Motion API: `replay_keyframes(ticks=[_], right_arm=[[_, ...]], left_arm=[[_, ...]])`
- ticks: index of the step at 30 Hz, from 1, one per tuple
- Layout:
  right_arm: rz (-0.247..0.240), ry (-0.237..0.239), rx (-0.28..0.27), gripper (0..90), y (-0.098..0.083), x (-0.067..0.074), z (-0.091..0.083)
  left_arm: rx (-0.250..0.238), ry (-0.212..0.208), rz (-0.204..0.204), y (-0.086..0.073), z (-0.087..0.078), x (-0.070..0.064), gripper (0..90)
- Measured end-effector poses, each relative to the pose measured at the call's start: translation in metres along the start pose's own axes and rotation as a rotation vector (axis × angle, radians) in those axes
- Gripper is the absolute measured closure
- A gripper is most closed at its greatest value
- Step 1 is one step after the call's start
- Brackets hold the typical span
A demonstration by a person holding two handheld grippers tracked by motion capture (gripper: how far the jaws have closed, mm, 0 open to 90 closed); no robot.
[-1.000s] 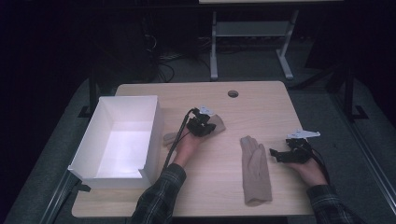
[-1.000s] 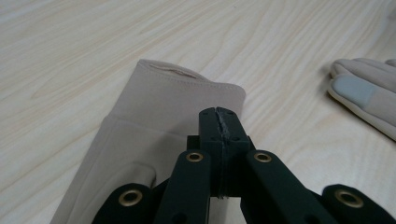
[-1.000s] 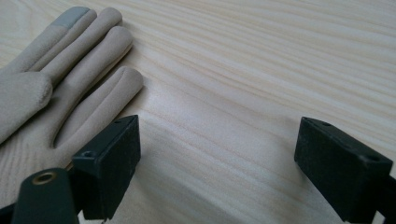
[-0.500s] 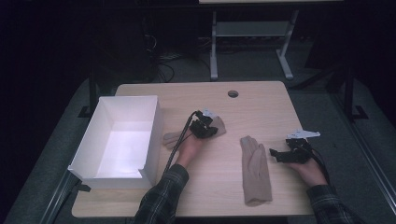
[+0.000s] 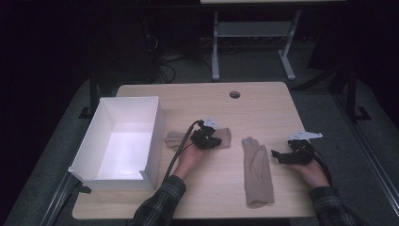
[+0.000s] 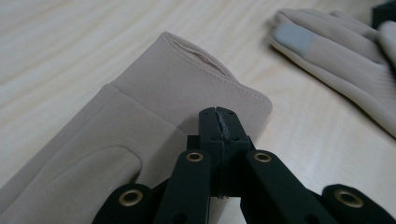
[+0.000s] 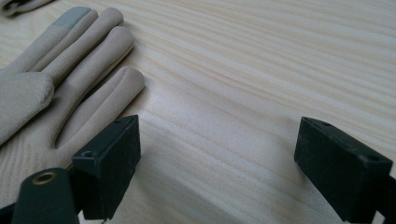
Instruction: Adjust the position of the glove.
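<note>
2 beige fabric gloves on a light wooden table (image 5: 263, 106). Left gripper (image 5: 210, 140) sits over the first beige fabric glove (image 5: 175, 139), the one lying crosswise just right of the white open rectangular box (image 5: 123, 137). In the left gripper view the black jaws of the left gripper (image 6: 219, 122) are pressed together with no gap, tips low at the cuff end of that glove (image 6: 140, 116); whether a fold of cloth is pinched between the tips I cannot tell, the pads hide it. Glove lies flat on the wood, cuff opening facing away from the camera, fingers toward the box in the high view.

Second beige fabric glove (image 5: 256, 172) lies lengthwise near table centre-right, fingers pointing away from the person, cuff toward the near edge. It has a grey patch on 1 fingertip, seen in the left gripper view (image 6: 336, 46) and in the right gripper view (image 7: 51, 70). The 2 gloves are near each other but apart.

Right gripper (image 5: 277, 157) rests low at the table, just right of the second glove, jaws pointing at it. In the right gripper view its 2 black pads (image 7: 112, 163) stand wide apart with bare wood between them; left pad is just beside the glove's outer finger, nothing gripped.

Box stands at the table's left edge, interior white. Small dark round hole (image 5: 234, 94) in the tabletop at the far side. Plaid sleeves at both forearms.
</note>
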State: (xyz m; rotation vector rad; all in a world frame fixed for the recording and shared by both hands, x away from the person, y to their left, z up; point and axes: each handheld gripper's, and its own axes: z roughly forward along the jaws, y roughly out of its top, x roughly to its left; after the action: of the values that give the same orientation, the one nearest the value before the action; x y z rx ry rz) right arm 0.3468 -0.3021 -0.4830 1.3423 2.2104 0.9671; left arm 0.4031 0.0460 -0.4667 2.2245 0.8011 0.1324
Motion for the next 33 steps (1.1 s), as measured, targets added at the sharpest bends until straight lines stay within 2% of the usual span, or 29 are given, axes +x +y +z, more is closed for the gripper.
replay_keyframes(ticks=[10,13,15,17,25,28,33], right_arm=[[0.000,0.000,0.000,14.0,0.000,0.000,0.000],[0.000,0.000,0.000,14.0,0.000,0.000,0.000],[0.000,0.000,0.000,14.0,0.000,0.000,0.000],[0.000,0.000,0.000,14.0,0.000,0.000,0.000],[-0.001,0.001,0.000,14.0,0.000,0.000,0.000],[-0.001,0.002,0.001,14.0,0.000,0.000,0.000],[0.001,0.002,0.002,14.0,0.000,0.001,0.000]], left_arm=[[0.029,-0.060,0.053,-0.013,-0.010,-0.022,89.8],[0.020,-0.082,0.038,-0.019,-0.013,-0.029,89.8],[0.030,-0.092,0.050,-0.022,-0.016,-0.031,89.8],[0.022,-0.104,0.037,-0.025,-0.018,-0.035,89.8],[0.054,-0.141,0.071,-0.036,-0.028,-0.046,89.8],[0.050,-0.157,0.052,-0.041,-0.032,-0.049,89.7],[0.070,-0.170,0.065,-0.051,-0.043,-0.055,89.8]])
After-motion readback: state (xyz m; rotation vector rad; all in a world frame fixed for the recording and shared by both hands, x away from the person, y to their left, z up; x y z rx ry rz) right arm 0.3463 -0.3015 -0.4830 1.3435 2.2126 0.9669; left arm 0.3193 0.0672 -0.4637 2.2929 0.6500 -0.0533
